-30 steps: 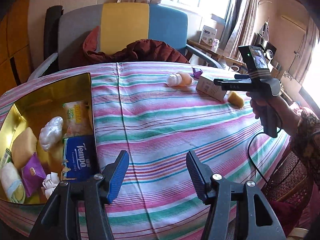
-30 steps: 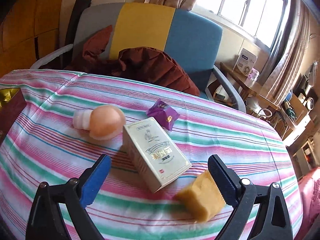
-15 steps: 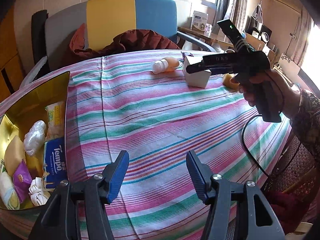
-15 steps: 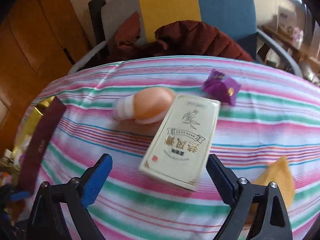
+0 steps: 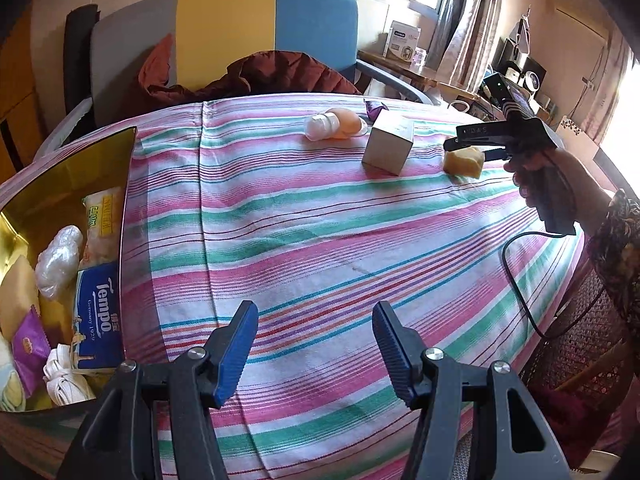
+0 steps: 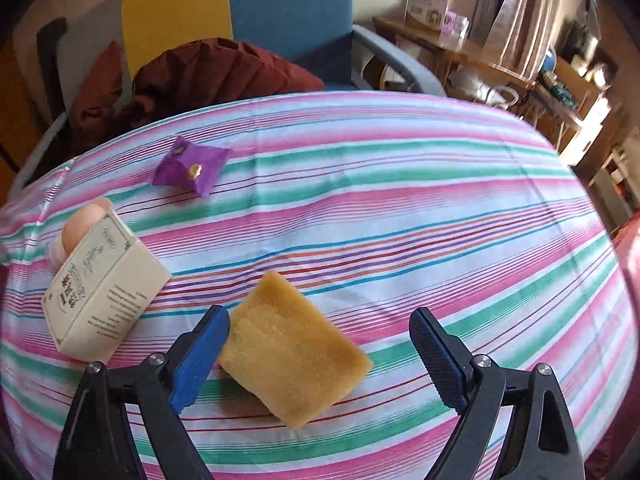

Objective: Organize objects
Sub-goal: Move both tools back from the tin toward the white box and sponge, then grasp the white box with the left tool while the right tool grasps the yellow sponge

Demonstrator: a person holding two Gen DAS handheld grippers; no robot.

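A yellow sponge (image 6: 294,362) lies on the striped tablecloth between the open fingers of my right gripper (image 6: 320,354); the left finger is next to its edge. It also shows in the left wrist view (image 5: 464,162), under the right gripper (image 5: 466,146). A cream box (image 6: 102,288), a peach egg-shaped item (image 6: 82,222) and a purple packet (image 6: 190,170) lie to the left. My left gripper (image 5: 314,344) is open and empty above the cloth, to the right of a gold tin (image 5: 68,160) that holds several items.
A Tempo tissue pack (image 5: 98,320), wrapped snacks and a white cord lie inside the tin. A chair (image 5: 224,40) with a dark red jacket stands behind the table. A side table with boxes is at the back right. The table edge curves close on the right.
My right gripper swung right from the cream box and now straddles the yellow sponge. My left gripper stayed open over the cloth with only a small shift in view.
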